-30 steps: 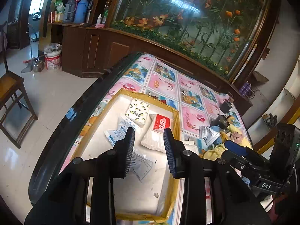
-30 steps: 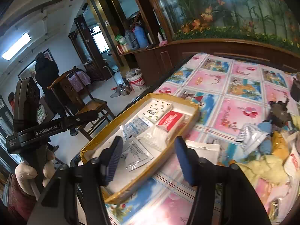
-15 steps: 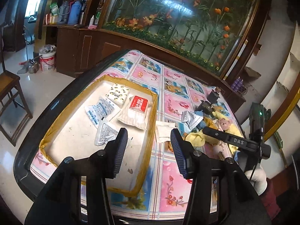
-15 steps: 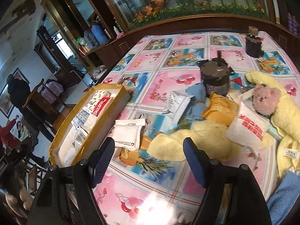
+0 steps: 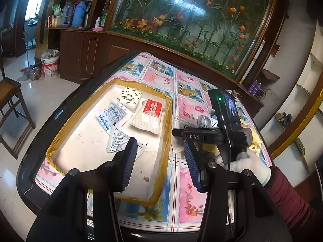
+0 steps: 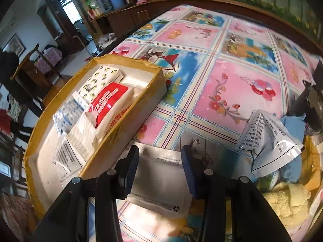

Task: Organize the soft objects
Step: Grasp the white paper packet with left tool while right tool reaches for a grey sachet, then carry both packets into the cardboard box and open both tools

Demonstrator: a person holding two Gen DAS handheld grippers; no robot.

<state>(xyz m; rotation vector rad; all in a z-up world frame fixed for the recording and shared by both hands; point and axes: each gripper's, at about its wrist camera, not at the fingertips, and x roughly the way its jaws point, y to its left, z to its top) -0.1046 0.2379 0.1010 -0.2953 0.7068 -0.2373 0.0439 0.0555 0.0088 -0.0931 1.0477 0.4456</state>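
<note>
A shallow tray with a yellow-taped rim [image 5: 167, 131] holds a spotted tissue pack [image 5: 129, 98], a red-labelled white pack [image 5: 151, 111] and flat printed sachets [image 5: 113, 115]. My left gripper [image 5: 161, 161] hangs open and empty over the tray's near right corner. In the right wrist view a white soft pack [image 6: 159, 175] lies flat on the tablecloth just outside the tray wall [image 6: 125, 125]. My right gripper [image 6: 159, 155] points down at it with a finger on either side. Its jaws are closing and the pack looks unsqueezed. A silver sachet [image 6: 268, 141] lies to the right.
Right of the pack lie a blue cloth [image 6: 292, 123], yellow plush [image 6: 282, 197] and a dark motor-like object [image 6: 310, 100]. A gloved hand [image 5: 250, 165] holds the right device. A wooden chair [image 5: 12, 104] stands left of the table; a cabinet and planted glass wall run behind.
The right gripper swung away from the tray, dropped towards the table onto the white pack, and its jaws narrowed. The left gripper drew back from the tray and its jaws widened.
</note>
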